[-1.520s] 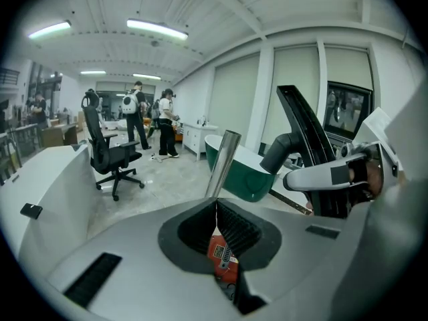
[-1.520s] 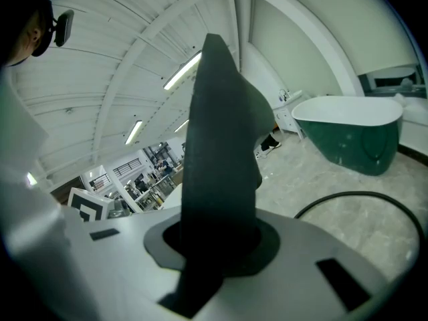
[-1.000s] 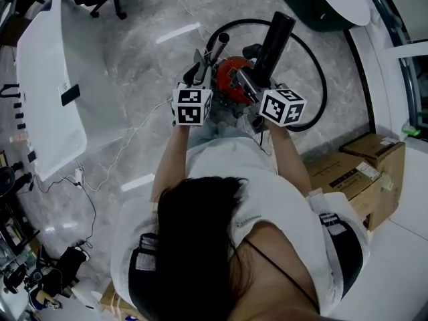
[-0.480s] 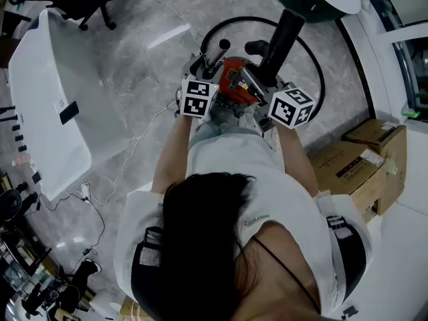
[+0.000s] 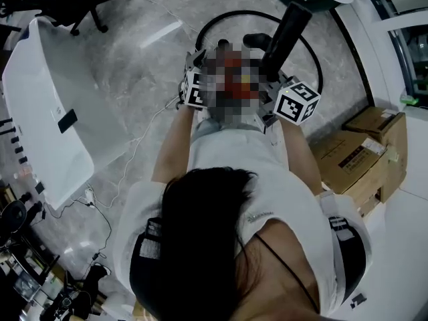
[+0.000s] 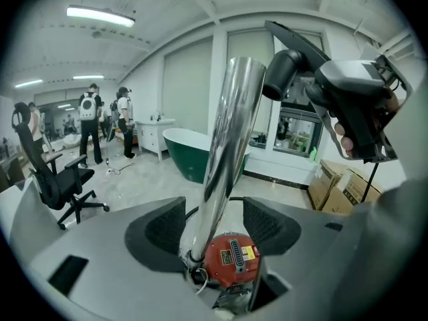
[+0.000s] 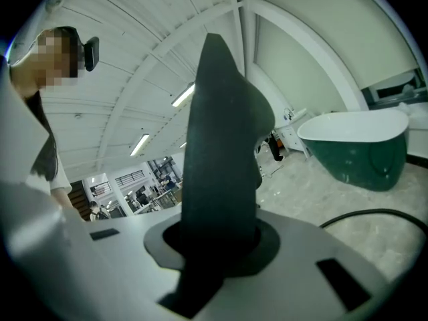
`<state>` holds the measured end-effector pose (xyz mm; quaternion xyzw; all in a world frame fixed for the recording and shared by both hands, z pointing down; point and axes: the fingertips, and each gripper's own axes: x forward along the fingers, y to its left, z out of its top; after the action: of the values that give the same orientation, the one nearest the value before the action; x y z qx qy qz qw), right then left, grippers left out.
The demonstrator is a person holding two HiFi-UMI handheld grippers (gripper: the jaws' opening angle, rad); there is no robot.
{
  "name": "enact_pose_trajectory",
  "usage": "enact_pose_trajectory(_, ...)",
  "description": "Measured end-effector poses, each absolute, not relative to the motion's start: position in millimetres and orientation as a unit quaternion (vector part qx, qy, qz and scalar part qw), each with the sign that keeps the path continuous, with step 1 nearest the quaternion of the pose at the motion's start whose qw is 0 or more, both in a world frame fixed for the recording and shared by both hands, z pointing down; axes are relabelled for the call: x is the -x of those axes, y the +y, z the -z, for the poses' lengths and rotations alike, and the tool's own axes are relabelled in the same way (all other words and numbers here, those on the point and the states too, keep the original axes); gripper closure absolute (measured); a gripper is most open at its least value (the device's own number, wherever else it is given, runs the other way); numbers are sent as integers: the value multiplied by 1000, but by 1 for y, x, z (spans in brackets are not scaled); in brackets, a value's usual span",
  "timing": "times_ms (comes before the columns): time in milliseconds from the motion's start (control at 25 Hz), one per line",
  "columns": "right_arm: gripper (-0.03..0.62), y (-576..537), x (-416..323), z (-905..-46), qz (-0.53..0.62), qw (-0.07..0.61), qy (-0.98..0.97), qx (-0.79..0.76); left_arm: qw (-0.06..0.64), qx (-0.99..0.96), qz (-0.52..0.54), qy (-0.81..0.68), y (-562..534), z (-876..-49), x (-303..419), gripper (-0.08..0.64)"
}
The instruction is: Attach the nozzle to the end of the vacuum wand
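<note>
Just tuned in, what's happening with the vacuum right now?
A person works over a red vacuum body. The right claw is shut on the black nozzle. The left claw has just been opening; its jaws stand apart around the metal wand, not gripping it. The nozzle is not yet on the wand.

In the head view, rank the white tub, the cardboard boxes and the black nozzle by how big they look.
1. white tub, clearly largest
2. cardboard boxes
3. black nozzle, smallest, though it is held up nearer the camera than the things on the floor, which flatters it
</note>
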<state>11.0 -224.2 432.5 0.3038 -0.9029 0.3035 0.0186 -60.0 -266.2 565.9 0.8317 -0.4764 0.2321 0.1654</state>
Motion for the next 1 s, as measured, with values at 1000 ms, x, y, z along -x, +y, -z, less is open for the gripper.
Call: enact_pose_trajectory(1000,515,-223,1,-407,-359,-17,-913,-196,145,-854,-214,-451,-294,-571,45,310)
